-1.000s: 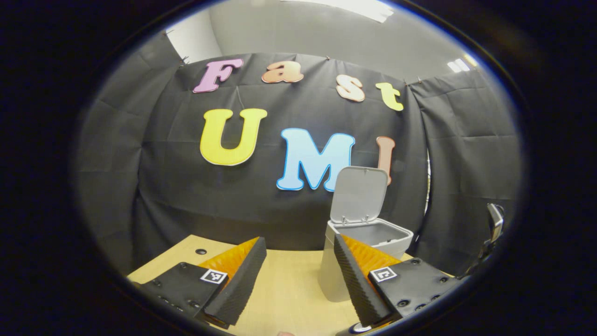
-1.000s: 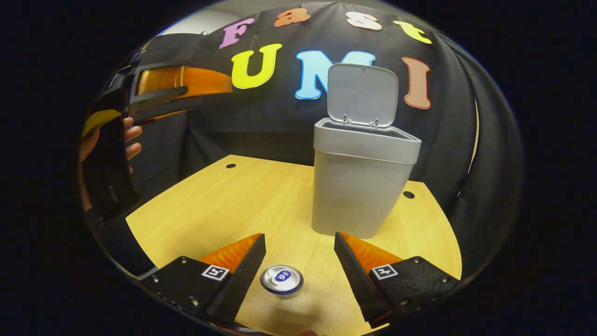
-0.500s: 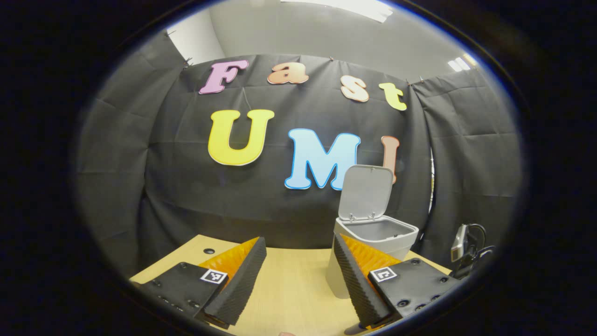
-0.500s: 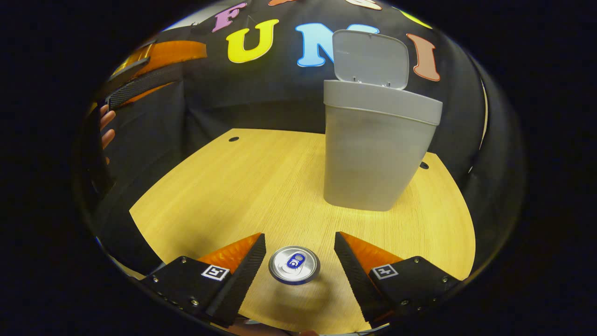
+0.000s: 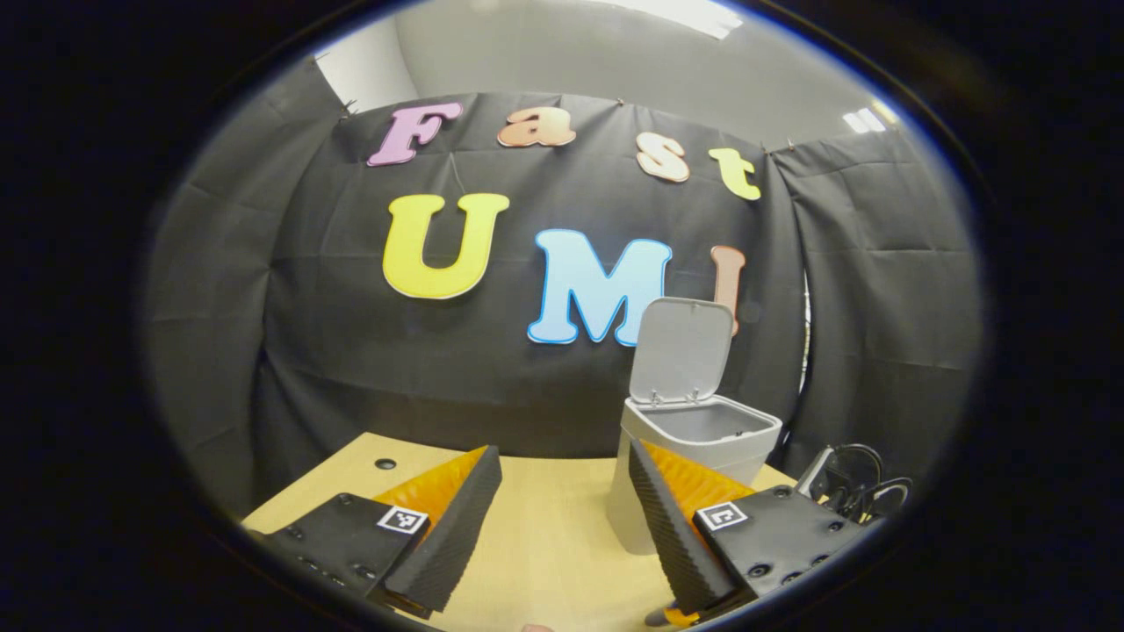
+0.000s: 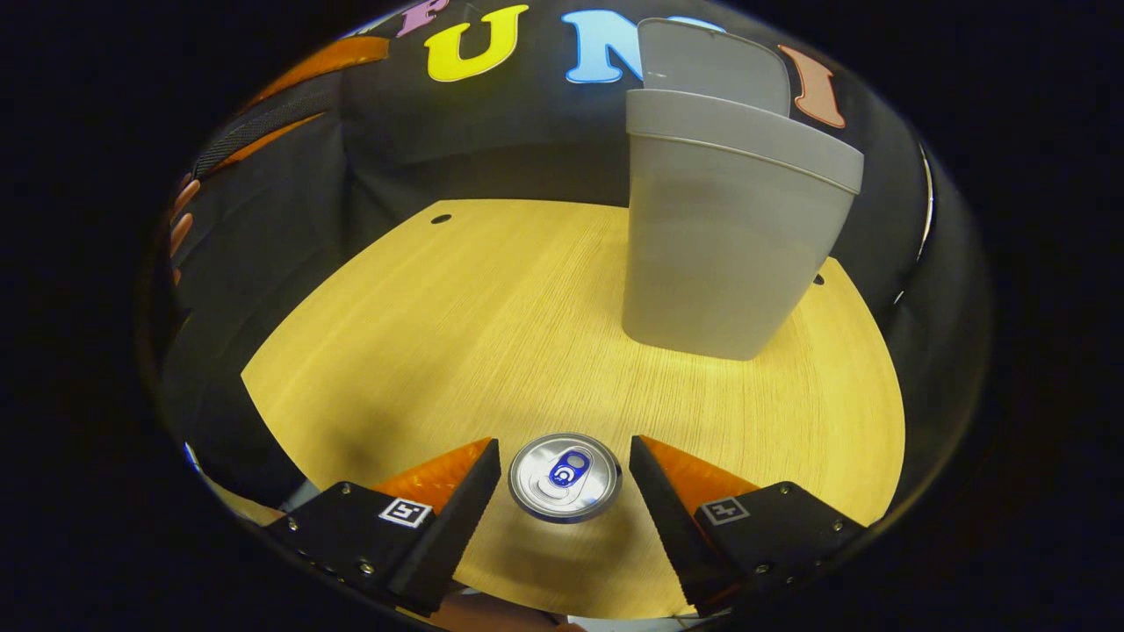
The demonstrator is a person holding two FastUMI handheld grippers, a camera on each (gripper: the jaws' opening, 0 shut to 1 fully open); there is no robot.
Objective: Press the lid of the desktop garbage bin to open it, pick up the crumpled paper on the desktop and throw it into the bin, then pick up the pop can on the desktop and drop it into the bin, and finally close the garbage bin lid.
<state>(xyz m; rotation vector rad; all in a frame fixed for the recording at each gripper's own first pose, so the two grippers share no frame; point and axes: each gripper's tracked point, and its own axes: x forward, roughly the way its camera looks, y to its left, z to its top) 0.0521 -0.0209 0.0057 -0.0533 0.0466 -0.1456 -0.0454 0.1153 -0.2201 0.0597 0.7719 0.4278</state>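
A light wooden tabletop with a rounded edge (image 6: 492, 316) fills the foreground, with small dark round holes (image 6: 441, 219) near its far corners. Creased black cloth (image 5: 351, 351) hangs behind it as a backdrop. Above the cloth is a plain pale grey wall (image 5: 562, 53).

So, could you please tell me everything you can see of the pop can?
The pop can stands upright on the wooden desktop, seen from above: a round silvery metal top with a raised rim and a blue pull tab. It sits between the open jaws of the right gripper, neither touching it, in front of the grey bin. Its side wall is hidden.
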